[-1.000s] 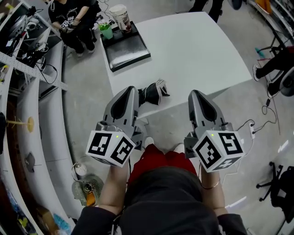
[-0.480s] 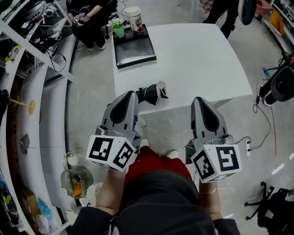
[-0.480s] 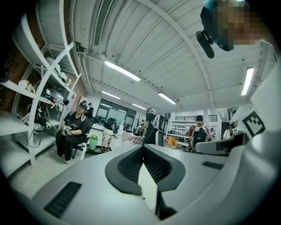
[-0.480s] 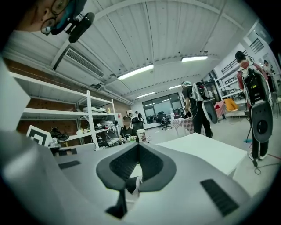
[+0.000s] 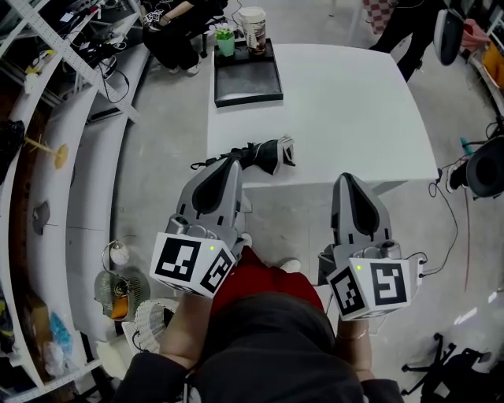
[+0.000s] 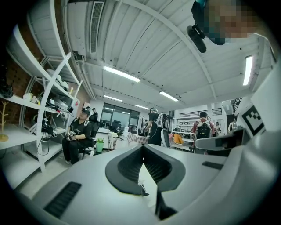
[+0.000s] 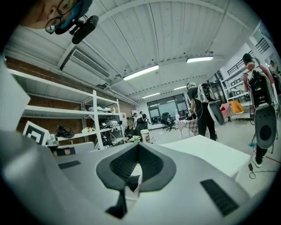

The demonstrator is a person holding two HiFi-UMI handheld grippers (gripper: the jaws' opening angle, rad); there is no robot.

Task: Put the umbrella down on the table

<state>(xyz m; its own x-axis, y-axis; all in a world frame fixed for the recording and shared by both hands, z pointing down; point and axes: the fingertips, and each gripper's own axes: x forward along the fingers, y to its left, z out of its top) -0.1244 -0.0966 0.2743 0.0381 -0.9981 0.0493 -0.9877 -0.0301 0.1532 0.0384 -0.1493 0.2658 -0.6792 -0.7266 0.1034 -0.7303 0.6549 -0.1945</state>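
A folded black umbrella (image 5: 264,153) with a white end lies on the white table (image 5: 346,102), at its near left edge. Its strap (image 5: 206,163) hangs over that edge. My left gripper (image 5: 229,162) is shut and points level, with its tip right at the umbrella's near end. Whether it touches the umbrella is unclear. In the left gripper view the jaws (image 6: 142,148) meet with nothing between them. My right gripper (image 5: 347,180) is shut too, held short of the table's near edge, well to the right of the umbrella. Its jaws (image 7: 137,146) meet with nothing between them.
A black tray (image 5: 248,79) at the table's far left carries a green cup (image 5: 227,41) and a white paper cup (image 5: 253,20). A seated person (image 5: 177,24) is beyond it. Shelving (image 5: 47,118) runs along the left. A fan (image 5: 118,287) stands on the floor.
Both grippers have drifted a little toward the table, their jaws staying shut. The umbrella has kept its place at the table's edge.
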